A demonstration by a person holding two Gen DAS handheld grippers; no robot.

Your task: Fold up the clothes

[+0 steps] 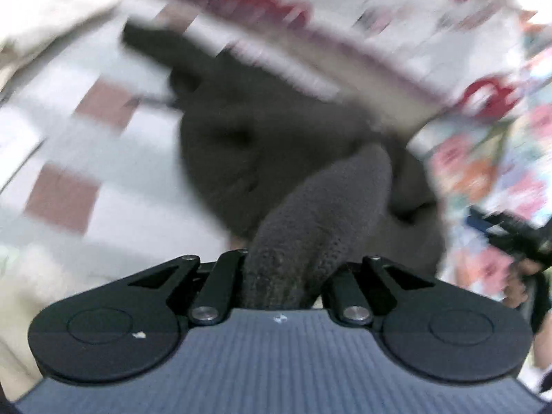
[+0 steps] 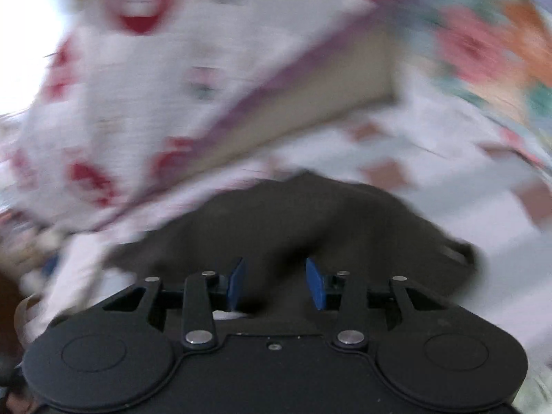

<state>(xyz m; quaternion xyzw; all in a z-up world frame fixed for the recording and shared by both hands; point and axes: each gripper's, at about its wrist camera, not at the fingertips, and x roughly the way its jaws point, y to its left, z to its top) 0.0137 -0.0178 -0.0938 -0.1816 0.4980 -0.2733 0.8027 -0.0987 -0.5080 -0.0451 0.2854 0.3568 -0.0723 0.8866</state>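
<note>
A dark grey knitted garment (image 1: pixel 262 145) hangs from my left gripper (image 1: pixel 283 276), which is shut on a bunched fold of it; the fingertips are buried in the cloth. The rest of it droops over a tiled floor. In the right wrist view the same garment (image 2: pixel 310 214) lies just ahead of my right gripper (image 2: pixel 276 283). Its blue pads (image 2: pixel 315 286) stand apart with dark cloth between them, not pinched. Both views are blurred by motion.
A bed or table edge covered by a white sheet with red prints (image 2: pixel 138 86) slants across both views. A floral cloth (image 1: pixel 490 158) lies at the right. White floor tiles with brown squares (image 1: pixel 62 193) lie below. My right gripper and the hand holding it show in the left wrist view (image 1: pixel 517 241).
</note>
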